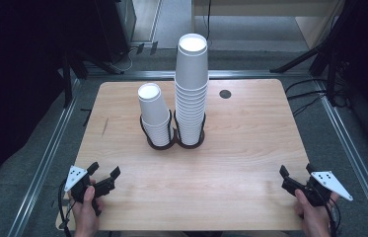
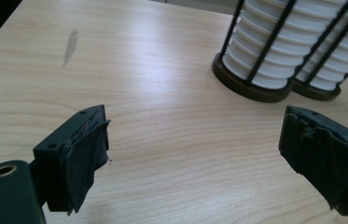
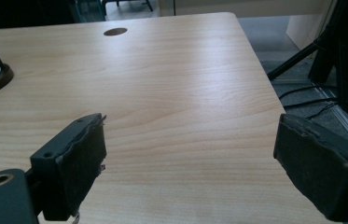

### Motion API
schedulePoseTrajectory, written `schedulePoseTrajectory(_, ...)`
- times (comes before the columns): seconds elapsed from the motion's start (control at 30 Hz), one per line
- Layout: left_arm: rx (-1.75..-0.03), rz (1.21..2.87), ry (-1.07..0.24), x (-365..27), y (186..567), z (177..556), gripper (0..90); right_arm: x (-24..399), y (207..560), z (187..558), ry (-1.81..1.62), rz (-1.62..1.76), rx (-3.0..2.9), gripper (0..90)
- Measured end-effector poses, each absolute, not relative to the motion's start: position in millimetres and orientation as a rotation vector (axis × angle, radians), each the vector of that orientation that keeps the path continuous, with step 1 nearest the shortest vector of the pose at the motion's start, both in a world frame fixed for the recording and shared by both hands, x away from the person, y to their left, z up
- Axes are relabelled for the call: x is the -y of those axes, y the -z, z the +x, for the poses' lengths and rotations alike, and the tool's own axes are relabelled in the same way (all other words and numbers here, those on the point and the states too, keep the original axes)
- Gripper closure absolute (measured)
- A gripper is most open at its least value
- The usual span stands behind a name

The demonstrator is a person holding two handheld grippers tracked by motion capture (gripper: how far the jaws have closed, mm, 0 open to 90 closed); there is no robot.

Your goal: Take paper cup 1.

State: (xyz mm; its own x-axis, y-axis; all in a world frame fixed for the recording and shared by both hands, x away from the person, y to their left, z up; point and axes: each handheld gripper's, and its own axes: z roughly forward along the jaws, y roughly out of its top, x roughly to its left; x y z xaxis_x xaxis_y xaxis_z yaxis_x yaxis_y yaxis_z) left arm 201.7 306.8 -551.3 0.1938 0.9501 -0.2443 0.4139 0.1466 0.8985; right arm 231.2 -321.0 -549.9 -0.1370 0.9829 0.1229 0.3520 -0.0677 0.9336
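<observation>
White paper cups stand untouched in two stacks, the short stack [image 1: 154, 116] and tall stack [image 1: 191, 89], in a black wire holder [image 1: 171, 140] mid-surface, while the left claw [image 1: 107, 178] and right claw [image 1: 286, 178] wait wide and empty near the front edge, well apart from them.

2 black claws [image 1: 105, 174] [image 1: 287, 174], each with dotted grey 3-cornered plate [image 1: 75, 176]

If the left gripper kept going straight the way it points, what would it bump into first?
Probably the dark round wire holder around the shorter stack of white paper cups; only bare wooden table lies before the open left gripper.
</observation>
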Motion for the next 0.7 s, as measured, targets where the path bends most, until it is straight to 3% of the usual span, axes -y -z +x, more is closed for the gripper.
schedulePoseTrajectory(0.3,-1.425,1.421,-0.703,-302.0,544.0,204.5,8.3,316.1,546.9,233.6,-1.194,1.432,-1.592,8.2)
schedulePoseTrajectory(0.7,-1.279,1.456,-0.730,-255.6,504.5,209.4,8.4,305.4,522.4,239.2,-1.287,1.393,-1.605,7.4)
